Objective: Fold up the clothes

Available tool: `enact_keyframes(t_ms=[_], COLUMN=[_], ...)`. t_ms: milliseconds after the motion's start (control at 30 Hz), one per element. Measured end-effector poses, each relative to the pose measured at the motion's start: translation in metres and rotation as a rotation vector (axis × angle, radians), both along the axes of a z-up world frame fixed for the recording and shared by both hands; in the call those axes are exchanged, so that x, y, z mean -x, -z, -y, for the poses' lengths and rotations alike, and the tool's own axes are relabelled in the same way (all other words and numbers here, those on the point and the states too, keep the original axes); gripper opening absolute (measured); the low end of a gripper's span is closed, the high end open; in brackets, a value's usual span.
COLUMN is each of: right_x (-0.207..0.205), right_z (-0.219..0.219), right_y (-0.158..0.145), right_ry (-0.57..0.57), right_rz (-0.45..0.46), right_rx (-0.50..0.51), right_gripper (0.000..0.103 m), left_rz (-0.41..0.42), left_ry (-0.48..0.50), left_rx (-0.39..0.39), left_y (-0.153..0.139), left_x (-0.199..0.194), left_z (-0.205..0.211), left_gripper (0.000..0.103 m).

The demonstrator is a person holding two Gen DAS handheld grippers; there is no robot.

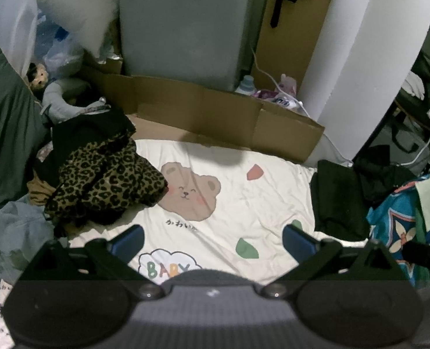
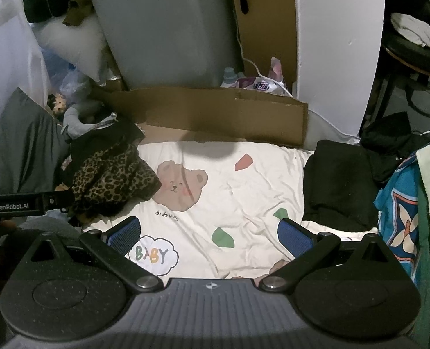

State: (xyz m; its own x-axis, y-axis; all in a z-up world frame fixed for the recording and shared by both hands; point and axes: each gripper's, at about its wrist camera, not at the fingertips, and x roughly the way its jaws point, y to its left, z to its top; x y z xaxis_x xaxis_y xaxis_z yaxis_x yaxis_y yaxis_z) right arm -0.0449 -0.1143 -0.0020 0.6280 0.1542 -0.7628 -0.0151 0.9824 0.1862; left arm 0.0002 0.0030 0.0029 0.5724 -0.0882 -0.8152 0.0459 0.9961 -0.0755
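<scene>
A heap of clothes topped by a leopard-print garment [image 1: 104, 186] [image 2: 110, 177] lies on the left of a cream sheet [image 1: 244, 203] [image 2: 244, 197] printed with a bear. A folded black garment [image 1: 340, 197] [image 2: 340, 186] rests on the sheet's right side. My left gripper [image 1: 212, 241] hovers above the sheet's near part, open, nothing between its blue pads. My right gripper [image 2: 209, 235] hangs open over the same area, also empty. The left gripper's body [image 2: 26, 202] shows at the left edge of the right wrist view.
Flattened cardboard [image 1: 215, 107] [image 2: 215, 113] stands behind the sheet against a grey appliance [image 1: 186, 23]. A dark green pillow [image 1: 8, 133] lies far left. Blue patterned fabric [image 1: 395, 226] [image 2: 401, 215] and a pale green cloth sit at the right. A white pillar [image 1: 360, 58] stands back right.
</scene>
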Motion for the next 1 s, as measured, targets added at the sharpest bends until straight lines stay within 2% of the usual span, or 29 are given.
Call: enact_keyframes(t_ms=[600,1000], right_x=[-0.0013,-0.0013], right_z=[0.0046,0.0048], right_y=[-0.0008,-0.002], right_ry=[0.01,0.007], right_rz=[-0.01,-0.021], right_rx=[0.002,0.02], right_gripper=[0.103,0.103], left_rz=[-0.027,-0.044], left_ry=[0.021,0.069], left_rx=[-0.008,-0.004], left_y=[-0.0001,0.0001], left_x=[-0.0039,-0.0065], left_z=[0.0018,0.0038], left_gripper=[0.102,0.102])
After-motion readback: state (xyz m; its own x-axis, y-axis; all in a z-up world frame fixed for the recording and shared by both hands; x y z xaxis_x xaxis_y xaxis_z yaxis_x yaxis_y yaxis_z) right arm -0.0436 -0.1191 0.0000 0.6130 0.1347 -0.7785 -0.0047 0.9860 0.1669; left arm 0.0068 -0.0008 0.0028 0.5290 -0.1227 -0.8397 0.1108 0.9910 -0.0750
